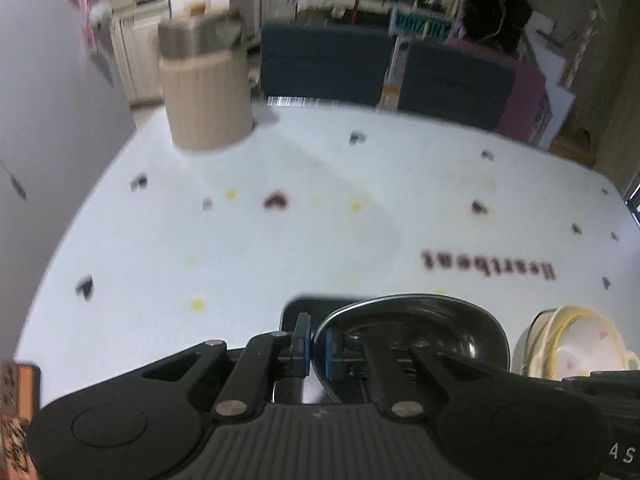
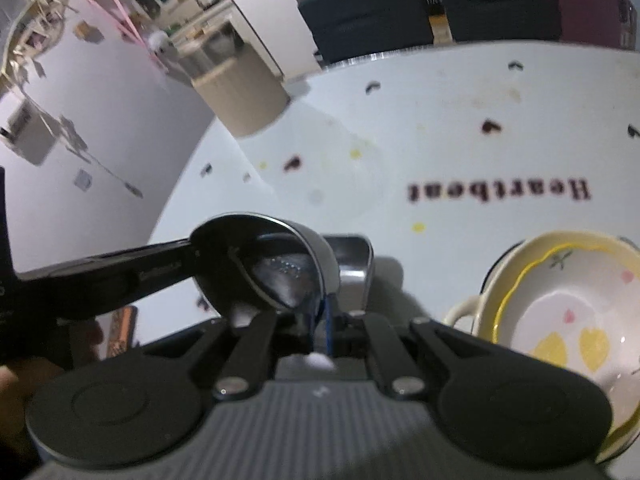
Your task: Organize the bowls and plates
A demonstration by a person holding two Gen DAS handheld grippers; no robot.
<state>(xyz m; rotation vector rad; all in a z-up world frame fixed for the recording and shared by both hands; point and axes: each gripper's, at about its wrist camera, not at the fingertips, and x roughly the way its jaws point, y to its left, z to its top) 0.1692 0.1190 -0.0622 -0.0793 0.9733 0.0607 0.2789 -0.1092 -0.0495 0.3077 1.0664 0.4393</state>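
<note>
Both grippers hold a shiny steel bowl (image 1: pixel 416 328) (image 2: pixel 256 264) just above the table. My left gripper (image 1: pixel 318 346) is shut on the bowl's left rim, one blue pad outside and one inside. My right gripper (image 2: pixel 322 320) is shut on the opposite rim. The left gripper's black arm (image 2: pixel 120 276) reaches that bowl from the left in the right wrist view. Under the bowl lies a dark rectangular steel dish (image 1: pixel 294 312) (image 2: pixel 354 264), mostly hidden. To the right stands a cream handled bowl with a yellow-rimmed flowered bowl (image 1: pixel 576 348) (image 2: pixel 560 320) nested in it.
The white table (image 1: pixel 360 184) (image 2: pixel 440 120) has heart prints and dark lettering. A beige ribbed container (image 1: pixel 206 100) (image 2: pixel 244 96) stands at the far left corner, by a grey wall. Blue chairs (image 1: pixel 324 64) line the far edge. An orange patterned item (image 1: pixel 16 420) lies near left.
</note>
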